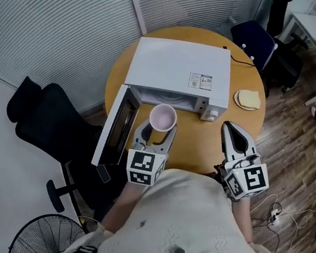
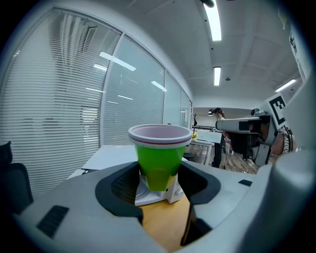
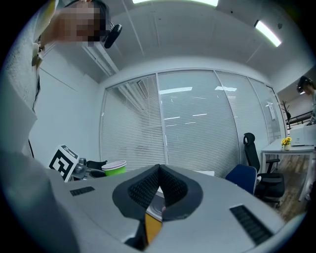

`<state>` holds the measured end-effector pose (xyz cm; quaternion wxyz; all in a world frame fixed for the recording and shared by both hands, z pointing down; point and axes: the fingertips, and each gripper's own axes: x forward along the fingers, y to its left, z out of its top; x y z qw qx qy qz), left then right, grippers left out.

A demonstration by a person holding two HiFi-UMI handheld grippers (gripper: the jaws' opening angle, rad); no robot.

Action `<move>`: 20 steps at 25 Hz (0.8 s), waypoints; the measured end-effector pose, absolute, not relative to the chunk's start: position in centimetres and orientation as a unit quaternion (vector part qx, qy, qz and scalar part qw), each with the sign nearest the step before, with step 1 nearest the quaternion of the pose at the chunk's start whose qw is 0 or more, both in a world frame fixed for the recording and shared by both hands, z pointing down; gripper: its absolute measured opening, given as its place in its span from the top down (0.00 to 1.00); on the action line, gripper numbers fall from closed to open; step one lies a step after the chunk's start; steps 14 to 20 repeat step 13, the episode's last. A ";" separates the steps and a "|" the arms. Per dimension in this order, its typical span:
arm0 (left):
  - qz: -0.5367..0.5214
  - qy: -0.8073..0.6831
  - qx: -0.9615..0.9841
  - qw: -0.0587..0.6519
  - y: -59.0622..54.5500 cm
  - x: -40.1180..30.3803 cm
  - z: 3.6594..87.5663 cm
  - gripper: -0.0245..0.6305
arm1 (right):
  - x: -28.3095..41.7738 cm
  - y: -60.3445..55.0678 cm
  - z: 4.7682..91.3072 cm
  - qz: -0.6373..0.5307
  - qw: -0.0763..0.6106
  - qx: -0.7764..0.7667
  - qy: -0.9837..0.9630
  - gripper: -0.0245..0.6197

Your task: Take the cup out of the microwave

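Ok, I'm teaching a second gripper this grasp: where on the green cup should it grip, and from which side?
Grip the green cup on its tapered wall below the rim, coming in from the side, a pad on each flank, as the left gripper does. The cup is upright and widens upward, so it should not slip down through the jaws.

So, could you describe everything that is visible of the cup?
The cup is green outside and pale pink inside, with a white rim and a thin red line under it. It looks empty and is upright, clamped by its lower wall in the left gripper, outside the open microwave.
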<state>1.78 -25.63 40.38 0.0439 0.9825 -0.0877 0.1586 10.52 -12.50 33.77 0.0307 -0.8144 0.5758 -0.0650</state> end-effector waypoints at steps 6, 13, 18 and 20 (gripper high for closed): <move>0.164 -0.089 0.981 0.045 -25.6 1.7 41.0 0.56 | 10.5 -12.4 34.2 -0.070 0.032 -0.815 0.574 0.95; 0.163 -0.096 0.981 0.046 -25.7 1.5 41.2 0.56 | 10.6 -12.0 34.6 -0.074 0.031 -0.815 0.573 0.95; 0.163 -0.096 0.981 0.046 -25.7 1.5 41.2 0.56 | 10.6 -12.0 34.6 -0.074 0.031 -0.815 0.573 0.95; 0.163 -0.096 0.981 0.046 -25.7 1.5 41.2 0.56 | 10.6 -12.0 34.6 -0.074 0.031 -0.815 0.573 0.95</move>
